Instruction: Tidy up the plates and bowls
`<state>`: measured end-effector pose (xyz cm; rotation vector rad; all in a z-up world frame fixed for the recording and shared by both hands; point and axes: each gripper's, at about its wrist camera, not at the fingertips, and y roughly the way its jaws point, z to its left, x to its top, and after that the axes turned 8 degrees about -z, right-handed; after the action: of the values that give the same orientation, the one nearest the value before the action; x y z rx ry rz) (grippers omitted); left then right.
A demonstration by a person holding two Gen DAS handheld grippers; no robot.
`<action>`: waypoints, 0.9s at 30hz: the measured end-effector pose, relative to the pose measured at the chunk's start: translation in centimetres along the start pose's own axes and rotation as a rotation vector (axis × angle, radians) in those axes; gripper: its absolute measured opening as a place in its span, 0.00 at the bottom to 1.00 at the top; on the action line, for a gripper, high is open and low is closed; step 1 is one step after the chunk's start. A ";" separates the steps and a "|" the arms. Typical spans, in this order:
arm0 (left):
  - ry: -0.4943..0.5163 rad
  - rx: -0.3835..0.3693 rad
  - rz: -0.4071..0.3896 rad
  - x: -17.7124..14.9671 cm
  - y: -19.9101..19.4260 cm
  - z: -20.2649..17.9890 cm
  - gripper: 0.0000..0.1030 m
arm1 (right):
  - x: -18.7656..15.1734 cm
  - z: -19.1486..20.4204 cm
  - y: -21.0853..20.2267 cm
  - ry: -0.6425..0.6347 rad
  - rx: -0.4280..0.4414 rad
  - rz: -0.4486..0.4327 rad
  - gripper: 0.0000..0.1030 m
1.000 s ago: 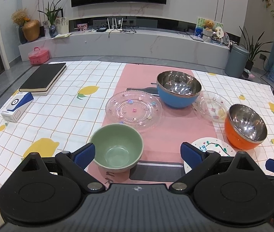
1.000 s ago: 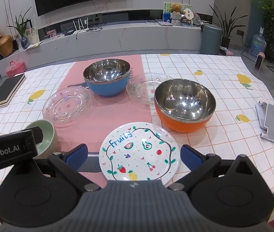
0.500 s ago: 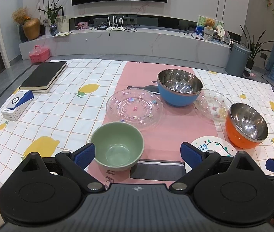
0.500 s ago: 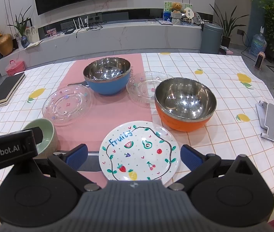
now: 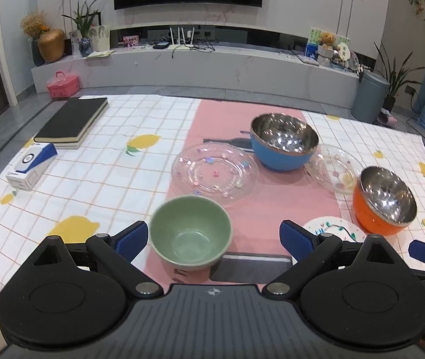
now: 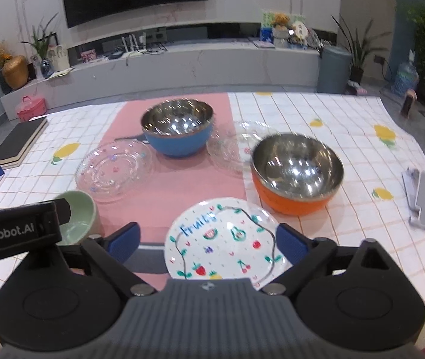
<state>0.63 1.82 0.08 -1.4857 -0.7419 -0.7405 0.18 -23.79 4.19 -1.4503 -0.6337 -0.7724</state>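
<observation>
A green bowl [image 5: 190, 232] stands at the table's near edge, between the open fingers of my left gripper [image 5: 213, 236]; it also shows in the right wrist view [image 6: 80, 217]. A white fruit-painted plate [image 6: 227, 242] lies between the open fingers of my right gripper [image 6: 206, 239]. An orange steel bowl [image 6: 296, 173] stands just behind the plate. A blue steel bowl [image 6: 178, 127] stands farther back on the pink runner [image 6: 182, 179]. A large glass plate [image 5: 214, 173] lies left of the blue bowl, and a small glass plate [image 5: 333, 169] lies right of it.
A black book [image 5: 73, 122] and a blue-and-white box [image 5: 31, 161] lie at the table's left. A grey phone stand [image 6: 422, 200] sits at the right. A dark flat pad [image 5: 249, 270] lies at the near edge. The left gripper's body [image 6: 14, 230] shows at the right wrist view's left.
Both grippers have moved a little forward and lower toward the table. The green bowl and the fruit plate now sit lower and closer between the fingers. No object has moved.
</observation>
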 end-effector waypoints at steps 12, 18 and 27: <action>-0.173 -0.005 0.049 1.7 1.3 7.0 1.00 | 3.9 2.1 -0.3 0.054 0.013 -0.025 0.90; -0.202 0.043 0.101 1.4 2.9 9.8 1.00 | 6.4 4.0 2.1 0.046 0.042 0.040 0.89; -0.203 0.048 0.129 1.4 3.9 12.3 1.00 | 6.4 4.0 4.6 0.054 0.060 0.053 0.88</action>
<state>4.80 14.02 -1.55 -1.5645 -0.8026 -0.4762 8.00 -20.41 6.50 -1.3819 -0.5703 -0.7425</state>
